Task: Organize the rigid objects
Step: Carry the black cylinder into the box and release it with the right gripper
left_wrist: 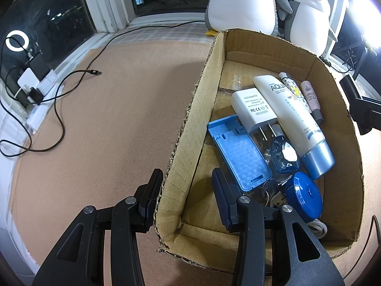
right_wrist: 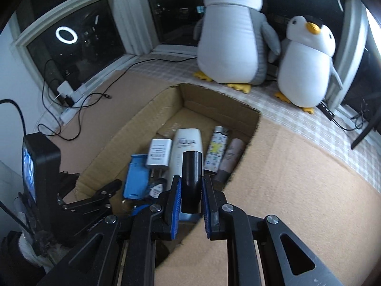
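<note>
Cardboard forms the open box [left_wrist: 197,109] on the tan mat [left_wrist: 114,109], and the left gripper [left_wrist: 188,186] straddles its near-left wall: one finger sits outside the wall and the other inside. Whether the pads actually pinch the wall cannot be told from the left wrist view, though the jaws stand at their narrowest.

Inside the box lie a white adapter [left_wrist: 252,109], a white lotion tube [left_wrist: 295,116] with a blue cap, a patterned tube [left_wrist: 293,88], a pink tube [left_wrist: 312,100], a blue case [left_wrist: 240,152], a blue round tape [left_wrist: 304,195], keys [left_wrist: 271,188] and a USB plug [left_wrist: 278,200]. The adapter rests partly on the case, and the lotion tube lies just beside the adapter. The tape sits at the near end, touching the lotion tube's cap.

The right gripper [right_wrist: 190,190] is clenched on a black cylinder [right_wrist: 191,178], held upright between its blue pads [right_wrist: 175,202] above the near end of the box, over the lotion tube [right_wrist: 188,147].

Two plush penguins [right_wrist: 233,31] stand on the checked cloth [right_wrist: 297,124] behind the box, by the dark window [right_wrist: 71,47]. A black cable [left_wrist: 71,81] trails across the mat to a charger [left_wrist: 27,78] at the sill.
</note>
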The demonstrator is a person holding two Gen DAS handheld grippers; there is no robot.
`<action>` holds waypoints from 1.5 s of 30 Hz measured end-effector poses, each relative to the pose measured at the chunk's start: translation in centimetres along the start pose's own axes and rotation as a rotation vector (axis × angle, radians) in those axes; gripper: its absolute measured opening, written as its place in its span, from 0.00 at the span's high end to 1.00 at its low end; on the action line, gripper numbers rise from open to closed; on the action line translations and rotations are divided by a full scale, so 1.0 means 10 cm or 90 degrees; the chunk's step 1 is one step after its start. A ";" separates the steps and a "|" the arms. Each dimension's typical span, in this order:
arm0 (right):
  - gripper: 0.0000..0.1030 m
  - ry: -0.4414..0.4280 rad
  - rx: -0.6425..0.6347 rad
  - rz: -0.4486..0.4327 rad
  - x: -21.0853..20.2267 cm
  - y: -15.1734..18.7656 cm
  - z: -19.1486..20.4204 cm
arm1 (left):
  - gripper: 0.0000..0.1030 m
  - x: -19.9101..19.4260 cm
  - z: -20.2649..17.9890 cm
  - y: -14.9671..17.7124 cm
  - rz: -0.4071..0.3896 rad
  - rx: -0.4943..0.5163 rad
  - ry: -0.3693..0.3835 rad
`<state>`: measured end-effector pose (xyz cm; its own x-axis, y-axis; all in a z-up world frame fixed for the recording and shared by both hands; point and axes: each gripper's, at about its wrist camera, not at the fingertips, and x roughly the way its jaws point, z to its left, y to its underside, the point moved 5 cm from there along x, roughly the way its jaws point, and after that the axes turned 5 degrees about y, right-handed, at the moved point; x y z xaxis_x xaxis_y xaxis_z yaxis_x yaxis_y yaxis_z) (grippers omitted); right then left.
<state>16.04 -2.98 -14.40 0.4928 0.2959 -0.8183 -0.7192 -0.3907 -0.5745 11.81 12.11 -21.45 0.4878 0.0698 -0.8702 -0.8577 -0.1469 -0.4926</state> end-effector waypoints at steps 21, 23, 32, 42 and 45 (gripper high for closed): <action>0.86 -0.062 -0.064 0.037 0.28 -0.05 0.37 | 0.60 0.00 0.02 0.00 0.000 -0.003 0.003; 0.86 -0.066 -0.069 0.043 0.31 -0.04 0.39 | 0.60 0.00 0.02 0.00 0.000 -0.003 0.003; 0.85 -0.065 -0.083 0.041 0.31 -0.03 0.41 | 0.60 0.00 0.02 0.00 0.000 -0.003 0.003; 0.58 -0.059 -0.097 0.034 0.26 -0.01 0.41 | 0.60 0.00 0.02 0.00 0.001 -0.003 0.003; 0.54 -0.056 -0.097 0.028 0.22 0.00 0.40 | 0.60 0.00 0.03 0.00 0.000 -0.002 0.003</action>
<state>15.17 1.12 -16.18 0.4127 0.3483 -0.8416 -0.6534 -0.5306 -0.5400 11.79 12.36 -21.48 0.4880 0.0652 -0.8704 -0.8575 -0.1503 -0.4920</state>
